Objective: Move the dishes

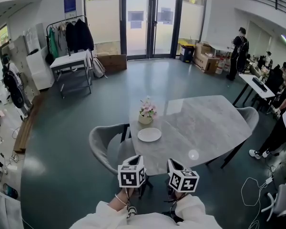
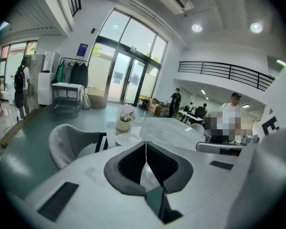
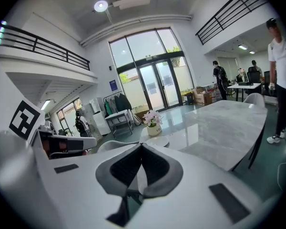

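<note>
Marble table [image 1: 205, 128], plate [image 1: 149, 134] beside apparent flowerpot [image 1: 145, 119], left gripper [image 2: 145, 149], right gripper [image 3: 140, 151] closed

Sleeves [image 1: 102, 213]: cream-white.
Left gripper [image 2: 145, 146], right gripper [image 3: 140, 148]: white shells lined with dark grey pads [image 2: 128, 163].
Marker cubes [image 1: 131, 174]: printed with black squares.

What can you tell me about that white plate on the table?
The plate is round, plain white and shallow, glossy like glazed ceramic, and empty. It lies flat, right way up, on the grey marble-look table near the edge by the grey chair. A small pot of pink flowers stands just behind it, seemingly not touching.
</note>
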Demonstrator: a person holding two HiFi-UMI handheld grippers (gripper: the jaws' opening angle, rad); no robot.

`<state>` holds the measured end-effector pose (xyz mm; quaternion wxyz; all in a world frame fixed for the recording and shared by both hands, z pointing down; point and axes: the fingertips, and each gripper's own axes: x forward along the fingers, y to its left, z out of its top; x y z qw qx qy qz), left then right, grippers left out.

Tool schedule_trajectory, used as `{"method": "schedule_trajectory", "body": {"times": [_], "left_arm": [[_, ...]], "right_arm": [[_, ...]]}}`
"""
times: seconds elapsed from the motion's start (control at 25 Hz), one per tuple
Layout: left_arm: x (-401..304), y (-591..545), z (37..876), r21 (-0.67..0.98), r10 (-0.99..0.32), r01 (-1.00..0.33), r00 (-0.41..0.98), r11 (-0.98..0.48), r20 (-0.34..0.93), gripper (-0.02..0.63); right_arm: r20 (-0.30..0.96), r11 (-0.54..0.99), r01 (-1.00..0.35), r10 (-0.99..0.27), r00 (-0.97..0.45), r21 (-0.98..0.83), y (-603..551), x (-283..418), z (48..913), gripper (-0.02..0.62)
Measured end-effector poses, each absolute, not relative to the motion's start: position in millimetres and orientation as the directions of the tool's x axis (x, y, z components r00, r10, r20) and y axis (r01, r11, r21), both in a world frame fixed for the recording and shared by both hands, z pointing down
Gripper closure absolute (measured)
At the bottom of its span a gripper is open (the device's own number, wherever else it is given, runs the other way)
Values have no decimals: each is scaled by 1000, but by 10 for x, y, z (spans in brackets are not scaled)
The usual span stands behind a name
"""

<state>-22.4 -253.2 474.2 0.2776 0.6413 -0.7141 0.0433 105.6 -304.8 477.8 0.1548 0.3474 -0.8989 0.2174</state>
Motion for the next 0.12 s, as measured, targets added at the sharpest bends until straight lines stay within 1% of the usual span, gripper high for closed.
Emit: {"method": "schedule_trajectory", "body": {"times": [0.12], "left_arm": [[-260, -2531, 4725, 297, -892, -938, -27, 179, 452, 594]], "right_arm": [[432, 661, -695, -559, -708, -283, -3047, 1065, 4775, 537]]}}
